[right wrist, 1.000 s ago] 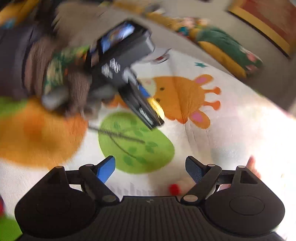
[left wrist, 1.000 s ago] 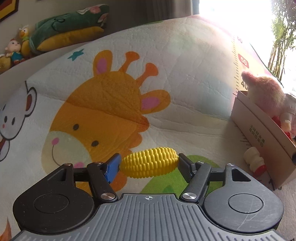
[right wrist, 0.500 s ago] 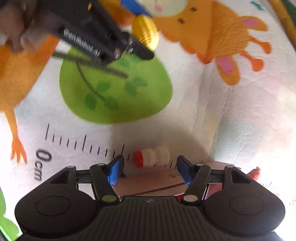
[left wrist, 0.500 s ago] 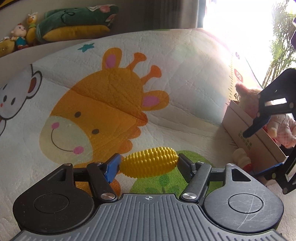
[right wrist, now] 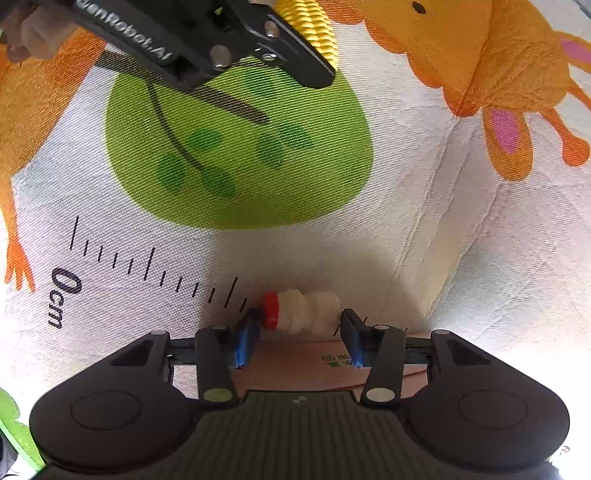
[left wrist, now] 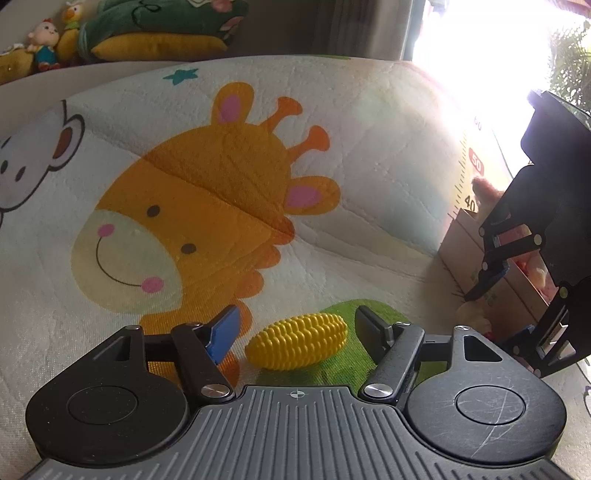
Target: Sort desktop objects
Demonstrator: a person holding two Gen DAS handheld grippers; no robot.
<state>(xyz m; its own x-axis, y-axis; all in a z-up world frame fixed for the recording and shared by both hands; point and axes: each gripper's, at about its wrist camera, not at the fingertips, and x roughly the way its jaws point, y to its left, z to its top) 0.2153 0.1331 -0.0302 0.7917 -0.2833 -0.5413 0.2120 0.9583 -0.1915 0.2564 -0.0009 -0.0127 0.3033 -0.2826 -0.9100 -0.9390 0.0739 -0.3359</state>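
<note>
Left gripper [left wrist: 295,325] has let go: jaws opening, toy corn [left wrist: 297,345] loose between fingers. Right gripper [right wrist: 297,332] closing around white toy [right wrist: 303,310], seen clearly only from right wrist.

We see a quilted giraffe-print play mat [left wrist: 332,155], plush toys [left wrist: 155,33] along its far edge, and glaring window light [left wrist: 480,55] at its right corner.

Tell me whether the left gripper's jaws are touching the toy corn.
Apart. The left wrist view shows the toy corn lying on the mat between the opening jaws of the left gripper, with mat visible in the gap on each side.
</note>
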